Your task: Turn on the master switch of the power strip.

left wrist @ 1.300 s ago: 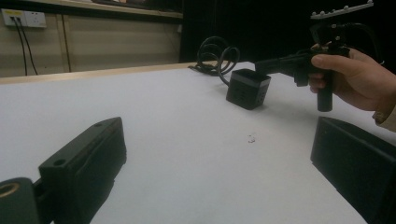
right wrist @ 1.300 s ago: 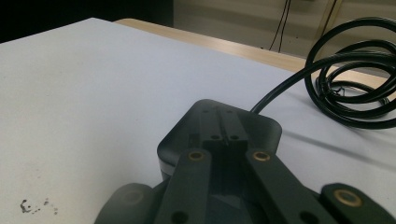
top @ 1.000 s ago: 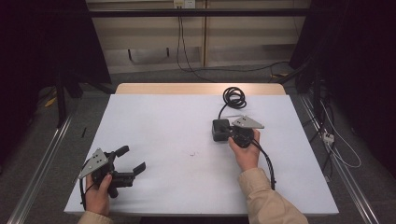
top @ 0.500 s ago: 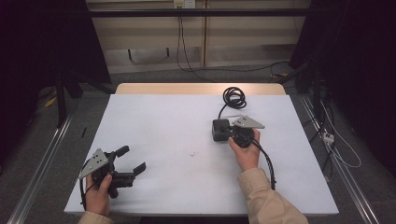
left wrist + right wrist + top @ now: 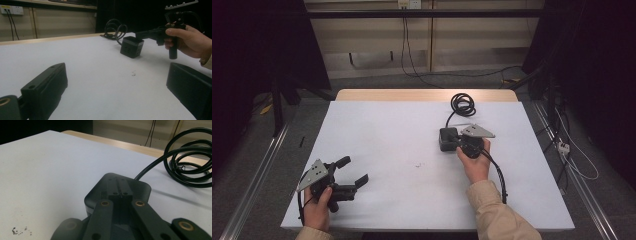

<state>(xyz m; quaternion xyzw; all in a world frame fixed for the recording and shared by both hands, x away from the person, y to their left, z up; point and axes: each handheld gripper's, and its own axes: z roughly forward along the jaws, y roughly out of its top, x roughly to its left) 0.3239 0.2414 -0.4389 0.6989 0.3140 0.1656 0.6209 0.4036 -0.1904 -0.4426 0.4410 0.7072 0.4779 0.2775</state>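
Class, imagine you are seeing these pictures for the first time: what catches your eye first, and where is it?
First, the black power cube right of centre on the white table, its coiled black cable trailing toward the far edge. The right gripper sits over its top, jaws shut. Near the front left corner, the left gripper waits with jaws wide open.

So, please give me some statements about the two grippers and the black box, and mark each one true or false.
1. The left gripper has its jaws open. True.
2. The right gripper is shut, its tips over the black box. True.
3. The black box lies between the left gripper's jaws. False: nothing is between them.
4. The coiled cable lies at the table's near edge. False: it lies near the far edge, beyond the box.
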